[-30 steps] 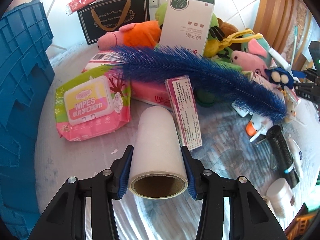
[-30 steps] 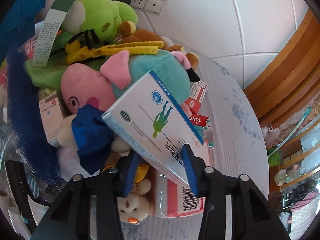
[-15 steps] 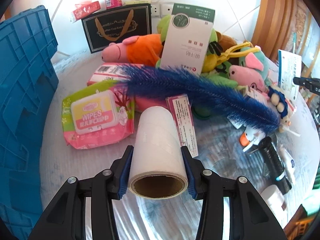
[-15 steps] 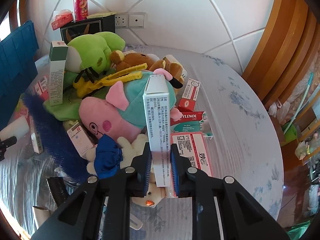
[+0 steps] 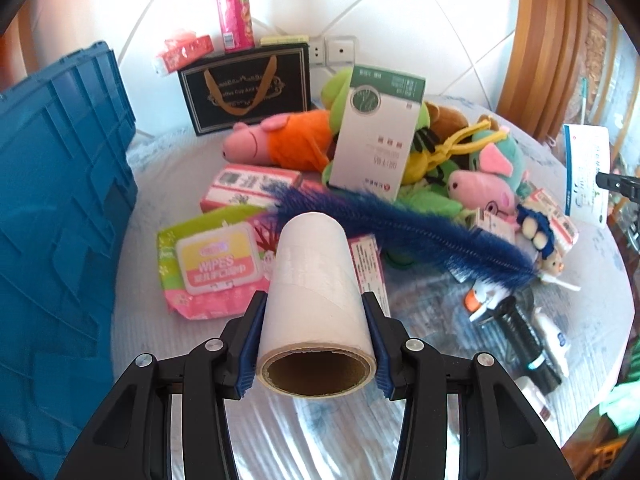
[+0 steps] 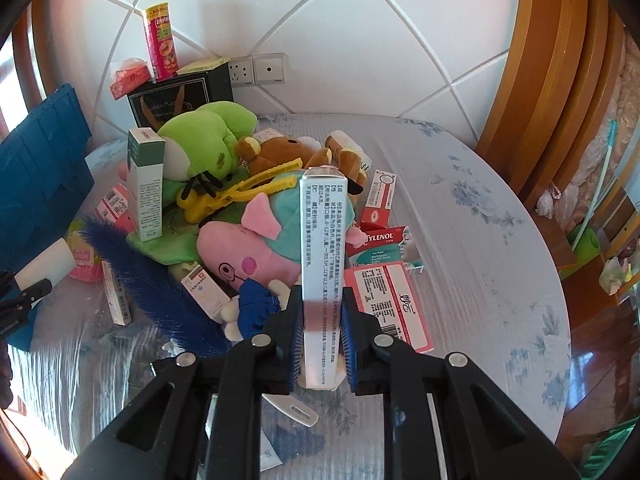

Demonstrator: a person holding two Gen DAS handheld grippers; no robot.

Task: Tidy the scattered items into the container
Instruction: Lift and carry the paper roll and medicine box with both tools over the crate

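Your left gripper squeezes the white roll from both sides, with its open end facing you, so it cannot slip out. Your right gripper is pinched tight on the narrow sides of a tall white box, which stands up between the pads. You hold both things up off the table, probably so you can carry them over to the blue bin. The bin is to the left of your left gripper, close by. That makes two things in your grippers, one in each. Just past the roll lies one pack of wipes and one long blue feather stretched across the pile. Farther ahead one green and white box stands up, leaning on the soft toys. I count five soft toys: an orange pig, a green frog, a brown bear, a pink pig in a teal coat, and a little blue-haired doll. One yellow clip rests on top of them. All of these are not yet in the bin.
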